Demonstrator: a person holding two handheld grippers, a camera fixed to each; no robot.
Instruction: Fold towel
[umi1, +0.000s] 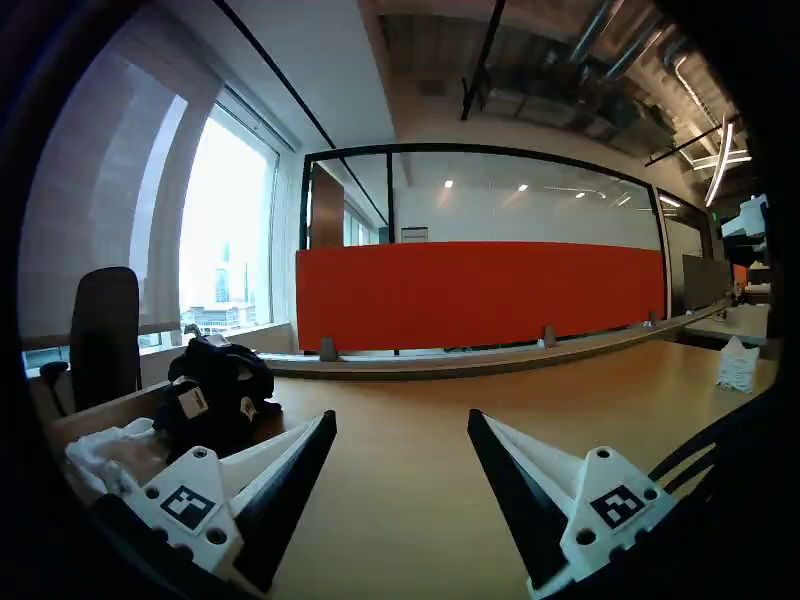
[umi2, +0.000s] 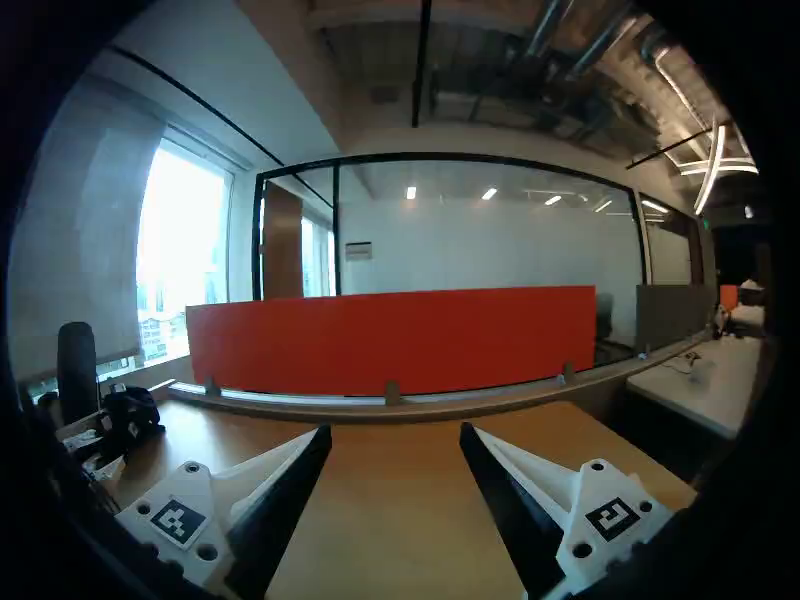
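My left gripper (umi1: 401, 415) is open above a bare wooden desk (umi1: 420, 440), with nothing between its fingers. A crumpled white cloth (umi1: 105, 455) lies at the desk's left end, left of and behind the left finger. Another small white crumpled piece (umi1: 738, 365) sits far right on the desk. My right gripper (umi2: 395, 429) is also open over the same desk (umi2: 400, 500), holding nothing. In the right gripper view some white cloth (umi2: 95, 445) shows far left, too small to make out.
A black bag (umi1: 215, 390) sits on the desk beside the white cloth, also seen as a black bag (umi2: 125, 415) far left. An orange divider panel (umi1: 480, 295) runs along the desk's far edge. A dark chair (umi1: 105, 335) stands by the window.
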